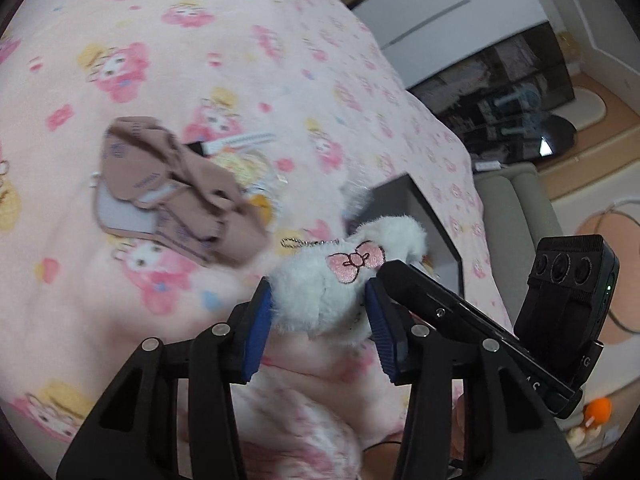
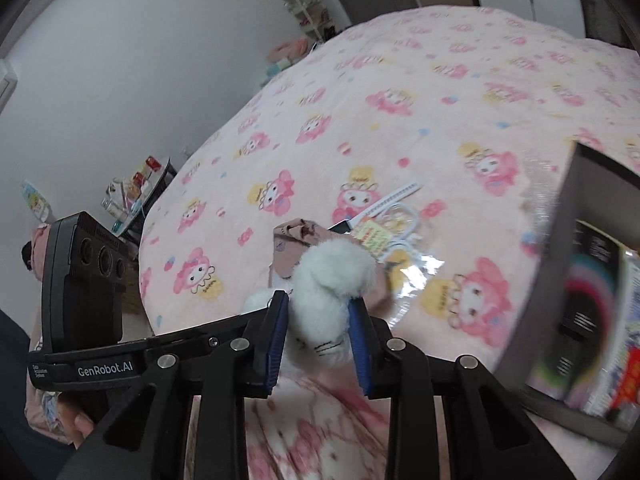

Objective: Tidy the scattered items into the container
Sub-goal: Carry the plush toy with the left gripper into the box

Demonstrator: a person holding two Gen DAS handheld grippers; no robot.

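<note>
A pink blanket (image 1: 200, 40) printed with cartoon characters covers the whole bed, and everything lies on it. Toward its right edge sits a dark grey container (image 2: 560, 280), open, with colourful packets already inside. Out in the middle a crumpled brown cloth (image 1: 180, 184) lies over a pale flat pouch, and just past it rest a white strip and a clear packet (image 2: 400, 248) of small trinkets. Nearer the person, a white plush toy (image 1: 332, 292) with a pink embroidered bow and a bead chain is lifted off the blanket. The left gripper (image 1: 320, 320) pinches its body between blue pads, while the right gripper (image 2: 318, 328) clamps the same toy from the other side.
</note>
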